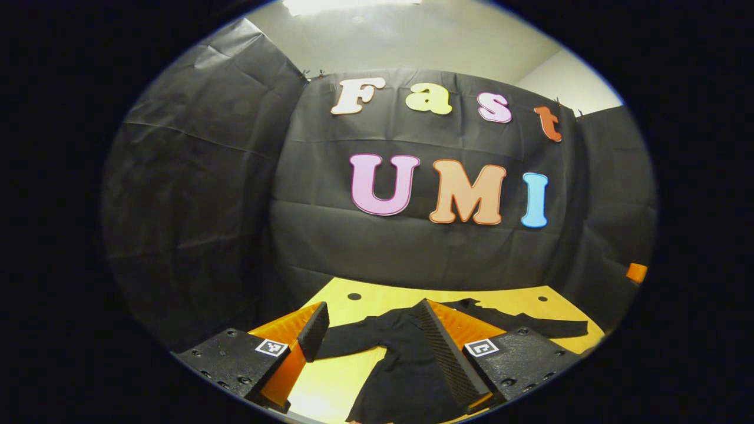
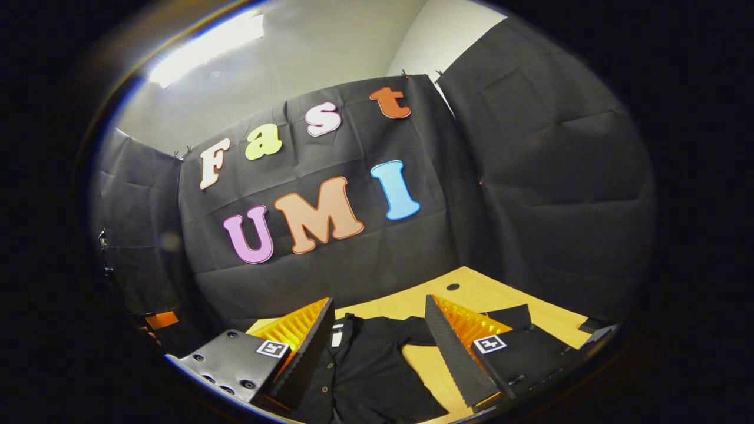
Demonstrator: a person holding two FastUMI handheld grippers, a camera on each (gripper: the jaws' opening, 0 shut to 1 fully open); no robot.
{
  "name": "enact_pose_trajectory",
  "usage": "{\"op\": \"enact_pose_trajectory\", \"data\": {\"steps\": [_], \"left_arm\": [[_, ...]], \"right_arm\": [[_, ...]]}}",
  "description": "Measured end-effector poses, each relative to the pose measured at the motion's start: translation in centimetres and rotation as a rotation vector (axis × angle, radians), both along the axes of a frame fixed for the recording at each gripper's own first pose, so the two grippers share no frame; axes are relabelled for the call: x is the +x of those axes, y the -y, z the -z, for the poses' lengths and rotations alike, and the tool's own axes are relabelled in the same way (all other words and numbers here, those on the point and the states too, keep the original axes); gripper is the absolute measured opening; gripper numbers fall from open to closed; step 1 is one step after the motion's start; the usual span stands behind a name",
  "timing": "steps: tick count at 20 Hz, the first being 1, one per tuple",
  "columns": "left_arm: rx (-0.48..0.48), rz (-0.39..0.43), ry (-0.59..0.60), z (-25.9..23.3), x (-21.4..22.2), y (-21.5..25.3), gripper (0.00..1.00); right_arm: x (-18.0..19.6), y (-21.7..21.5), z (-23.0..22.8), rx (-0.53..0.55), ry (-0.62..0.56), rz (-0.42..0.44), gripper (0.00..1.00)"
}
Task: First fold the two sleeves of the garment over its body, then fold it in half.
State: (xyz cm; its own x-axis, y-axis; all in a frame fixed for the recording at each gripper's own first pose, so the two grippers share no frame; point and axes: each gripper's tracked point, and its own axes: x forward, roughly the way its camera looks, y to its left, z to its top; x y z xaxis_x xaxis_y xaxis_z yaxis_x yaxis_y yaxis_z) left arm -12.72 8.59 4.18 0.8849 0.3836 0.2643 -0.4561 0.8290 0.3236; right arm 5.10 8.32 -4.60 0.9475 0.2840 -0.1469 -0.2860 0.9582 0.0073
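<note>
Yellow wooden table (image 1: 518, 297) under a black long-sleeved shirt (image 1: 400, 365), spread flat with both sleeves out to the sides. Above it and just short of it, left gripper (image 1: 371, 330) with fingers wide apart, holding nothing. Likewise right gripper (image 2: 377, 335), spread wide, empty, poised over the collar end.

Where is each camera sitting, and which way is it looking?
Left gripper view: rides on the left gripper, above the wooden table, looking forward over the black garment at the booth's wall; its own two fingers stand apart at the bottom.
Right gripper view: rides on the right gripper, tilted, looking over the garment's collar and one sleeve at the same wall; its fingers stand apart too.
Shared: the garment, table and wall.
</note>
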Motion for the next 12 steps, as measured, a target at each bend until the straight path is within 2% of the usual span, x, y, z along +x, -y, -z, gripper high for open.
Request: {"op": "enact_pose_trajectory", "data": {"steps": [3,8,12], "left_arm": [[0.002,0.043,-0.057,0.6,2.9,0.7,0.92],[-0.034,0.166,-0.039,0.0,6.8,4.1,0.92],[-0.028,0.16,-0.069,0.7,6.9,2.9,0.92]], "right_arm": [[-0.7,1.4,0.0,0.009,-0.004,0.049,0.97],[-1.0,3.4,-0.9,0.006,0.02,0.126,0.97],[-0.9,2.9,-1.4,0.012,0.035,0.138,0.97]]}}
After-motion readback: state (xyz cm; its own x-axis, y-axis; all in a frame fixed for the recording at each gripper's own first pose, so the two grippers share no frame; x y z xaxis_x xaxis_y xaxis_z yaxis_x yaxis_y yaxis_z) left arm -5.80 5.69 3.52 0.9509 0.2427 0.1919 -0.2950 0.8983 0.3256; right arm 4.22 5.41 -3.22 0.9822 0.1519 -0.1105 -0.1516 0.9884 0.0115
